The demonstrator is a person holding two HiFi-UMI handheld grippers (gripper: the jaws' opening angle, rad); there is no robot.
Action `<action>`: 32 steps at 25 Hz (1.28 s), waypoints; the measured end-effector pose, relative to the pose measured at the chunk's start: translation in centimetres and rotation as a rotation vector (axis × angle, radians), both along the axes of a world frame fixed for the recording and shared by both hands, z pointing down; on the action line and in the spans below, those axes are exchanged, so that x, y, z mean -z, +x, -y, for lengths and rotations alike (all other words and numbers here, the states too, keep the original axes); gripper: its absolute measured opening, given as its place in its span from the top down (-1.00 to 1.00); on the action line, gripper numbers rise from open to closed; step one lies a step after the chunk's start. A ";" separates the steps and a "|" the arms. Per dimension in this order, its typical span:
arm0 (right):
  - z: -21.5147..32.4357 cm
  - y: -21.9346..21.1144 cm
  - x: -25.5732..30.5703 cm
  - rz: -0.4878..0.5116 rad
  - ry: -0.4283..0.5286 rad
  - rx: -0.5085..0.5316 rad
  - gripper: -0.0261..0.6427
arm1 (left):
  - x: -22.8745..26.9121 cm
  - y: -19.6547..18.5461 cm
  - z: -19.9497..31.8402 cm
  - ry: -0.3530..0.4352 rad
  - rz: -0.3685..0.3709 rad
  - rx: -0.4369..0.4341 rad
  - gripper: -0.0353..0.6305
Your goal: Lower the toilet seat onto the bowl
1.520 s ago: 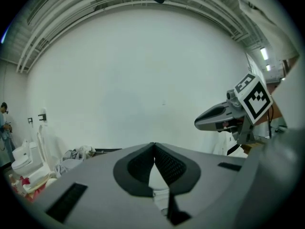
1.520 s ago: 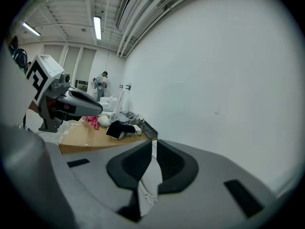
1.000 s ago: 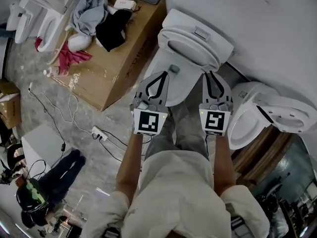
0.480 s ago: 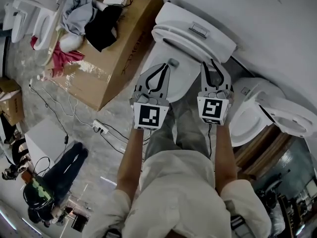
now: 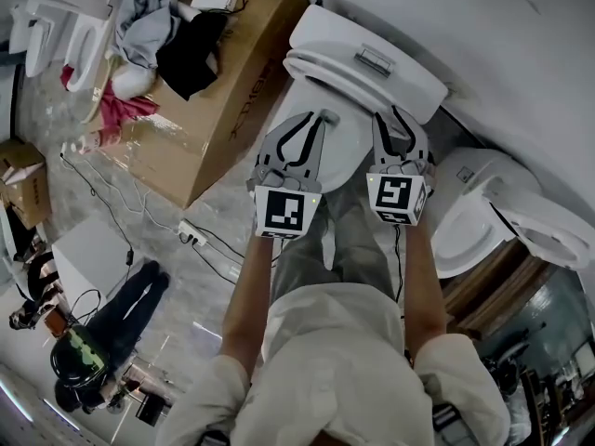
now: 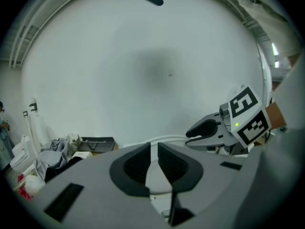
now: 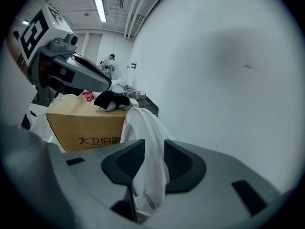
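**A:** Change since a second ago, what is it?

**B:** Both tools have come down toward the bowl [image 5: 339, 161], and both have just been opening their jaws. I think this is the reach for a grip, so the lowering itself is not yet begun.

**A:** Where is the toilet seat [image 7: 147, 128]?

**B:** Not down yet. It is raised and stands almost upright behind the bowl (its hinge I cannot see).

**A:** And the right tool [image 7: 151, 159]?

**B:** About half open, with the side rim of the seat between its jaws. The pads do not seem to press on it yet.

**A:** The left tool [image 6: 153, 163]?

**B:** Open only by a narrow gap, and it holds nothing. Something white shows through the gap, which I cannot name.
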State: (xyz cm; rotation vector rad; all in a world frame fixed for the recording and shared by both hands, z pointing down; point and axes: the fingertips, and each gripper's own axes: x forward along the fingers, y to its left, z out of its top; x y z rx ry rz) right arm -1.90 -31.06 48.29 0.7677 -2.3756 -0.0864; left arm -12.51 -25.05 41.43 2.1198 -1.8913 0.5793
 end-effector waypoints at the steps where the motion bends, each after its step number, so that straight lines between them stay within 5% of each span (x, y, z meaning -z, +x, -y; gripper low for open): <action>1: 0.1 0.0 -0.2 0.000 -0.003 -0.002 0.52 | -0.1 0.1 0.1 -0.002 0.000 -0.001 0.71; 13: -0.6 0.1 -0.6 0.025 0.019 -0.062 0.70 | -1.1 -0.2 0.0 -0.010 0.023 -0.053 0.65; 32: -10.8 -0.4 -1.7 -0.025 0.025 -0.158 0.65 | -5.4 -3.1 -6.3 -0.074 0.140 -0.204 0.47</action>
